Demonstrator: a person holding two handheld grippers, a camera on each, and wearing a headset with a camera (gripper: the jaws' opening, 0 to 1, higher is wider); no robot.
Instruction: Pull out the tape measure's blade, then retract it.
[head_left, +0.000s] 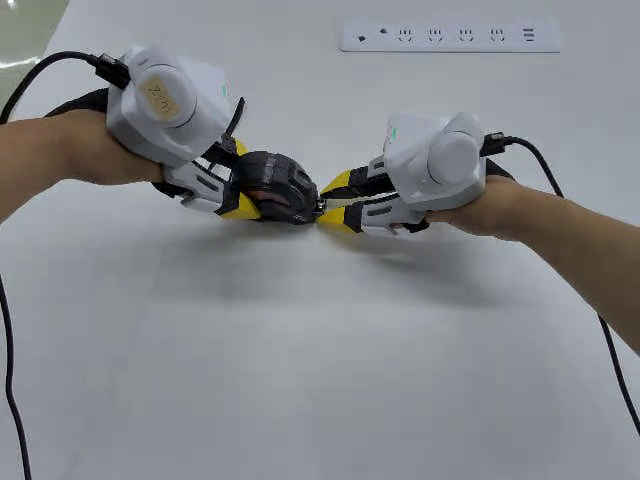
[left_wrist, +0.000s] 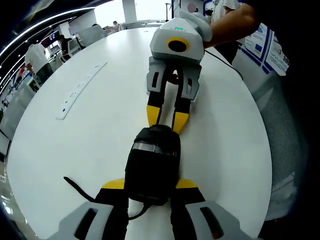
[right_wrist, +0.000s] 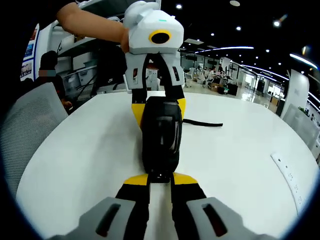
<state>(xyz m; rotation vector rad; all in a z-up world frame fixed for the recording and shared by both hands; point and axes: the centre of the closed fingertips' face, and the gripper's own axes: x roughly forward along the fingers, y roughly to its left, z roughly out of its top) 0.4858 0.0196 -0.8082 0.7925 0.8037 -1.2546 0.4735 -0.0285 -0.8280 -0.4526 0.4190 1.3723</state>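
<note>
The tape measure (head_left: 277, 187) sits just above the desk (head_left: 300, 350), blade retracted, its black case clamped between the jaws of the left gripper (head_left: 240, 180) at its 9 o'clock. At its 3 o'clock, the right gripper (head_left: 333, 199) has its jaws closed on the blade tip at the case mouth. A power strip (head_left: 450, 36) lies well apart at 1 o'clock.

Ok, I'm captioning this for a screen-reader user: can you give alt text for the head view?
The left gripper clamps a black tape measure while the right gripper pinches its blade end, the two meeting nose to nose at a white table. A white power strip lies farther back.
</note>
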